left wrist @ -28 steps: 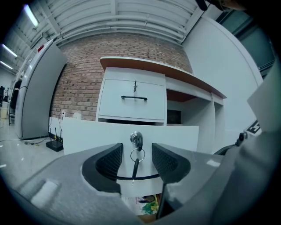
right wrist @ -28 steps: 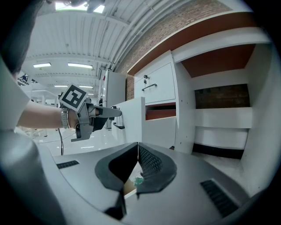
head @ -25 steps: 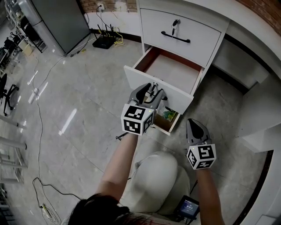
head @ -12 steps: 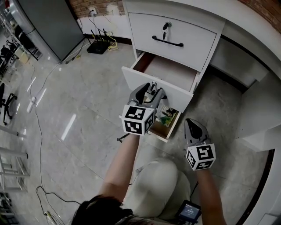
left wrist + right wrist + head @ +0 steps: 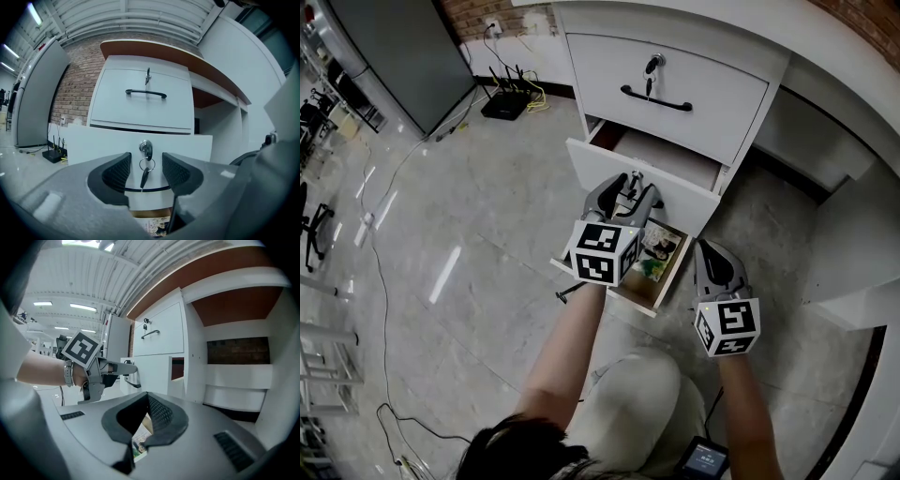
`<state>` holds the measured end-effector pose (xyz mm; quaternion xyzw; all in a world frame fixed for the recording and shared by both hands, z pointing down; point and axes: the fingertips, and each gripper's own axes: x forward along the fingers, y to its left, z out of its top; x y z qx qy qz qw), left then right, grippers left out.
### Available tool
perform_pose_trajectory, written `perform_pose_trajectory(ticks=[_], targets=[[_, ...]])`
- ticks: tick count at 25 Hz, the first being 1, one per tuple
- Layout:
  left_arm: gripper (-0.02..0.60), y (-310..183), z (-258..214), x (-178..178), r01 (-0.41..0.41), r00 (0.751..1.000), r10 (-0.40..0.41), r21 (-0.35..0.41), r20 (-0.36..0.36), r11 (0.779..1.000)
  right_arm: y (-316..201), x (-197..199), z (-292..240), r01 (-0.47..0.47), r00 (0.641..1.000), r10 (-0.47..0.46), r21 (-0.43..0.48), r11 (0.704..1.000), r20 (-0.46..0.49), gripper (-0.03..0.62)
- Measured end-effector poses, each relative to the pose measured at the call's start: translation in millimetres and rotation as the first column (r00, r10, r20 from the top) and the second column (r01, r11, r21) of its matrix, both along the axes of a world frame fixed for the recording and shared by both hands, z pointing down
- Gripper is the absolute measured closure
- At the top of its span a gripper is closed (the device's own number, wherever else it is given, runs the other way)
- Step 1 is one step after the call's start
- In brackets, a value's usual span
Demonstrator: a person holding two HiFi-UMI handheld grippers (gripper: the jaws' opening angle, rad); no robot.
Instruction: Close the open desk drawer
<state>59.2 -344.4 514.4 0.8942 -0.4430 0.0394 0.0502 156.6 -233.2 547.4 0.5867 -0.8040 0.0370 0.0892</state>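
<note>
The white desk's middle drawer (image 5: 675, 200) stands partly open, a narrow strip of its inside showing. My left gripper (image 5: 630, 184) is open with its tips at the drawer front (image 5: 93, 145). A key (image 5: 145, 149) hangs in the lock between the jaws, and the black handle (image 5: 154, 190) runs across below it. Below, the bottom drawer (image 5: 622, 292) is pulled out further and holds printed packets (image 5: 654, 248). My right gripper (image 5: 711, 249) hovers by that drawer's right side, jaws shut and empty (image 5: 147, 397). The top drawer (image 5: 712, 80) is closed.
A black router (image 5: 502, 103) with cables sits on the floor by the wall, next to a grey cabinet (image 5: 384, 56). A cable (image 5: 384, 244) trails over the tiles at left. The desk's knee space (image 5: 806, 141) opens at right. The person's knee (image 5: 628, 412) is below.
The left gripper has moved forward against the middle drawer's front, and the drawer has slid in, narrowing its opening. The right gripper has also moved forward and slightly up.
</note>
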Motion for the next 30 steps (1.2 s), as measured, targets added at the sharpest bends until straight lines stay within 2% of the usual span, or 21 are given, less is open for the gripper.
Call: perform_pose_trajectory(ticks=[9,14,30], targets=[[0.379,-24.3,-0.5,14.5,-0.001,1.0,0.001,0.006,0.004,1.0,-38.9,-8.0,-19.4,-0.04,0.999,0.04,0.001,0.999,-0.012,0.583],[0.379,-36.9,-1.3,22.5,0.001,1.0,-0.001,0.012,-0.001,1.0,-55.1,-6.7,-24.4,-0.072,0.997,0.072,-0.013,0.997,0.012,0.583],[0.376,-47.9,-6.8,28.4,0.007,0.999,-0.006,0.044,-0.034,0.999,-56.6,-8.3,-9.2,-0.048,0.999,0.048,-0.055,0.997,-0.004,0.583]])
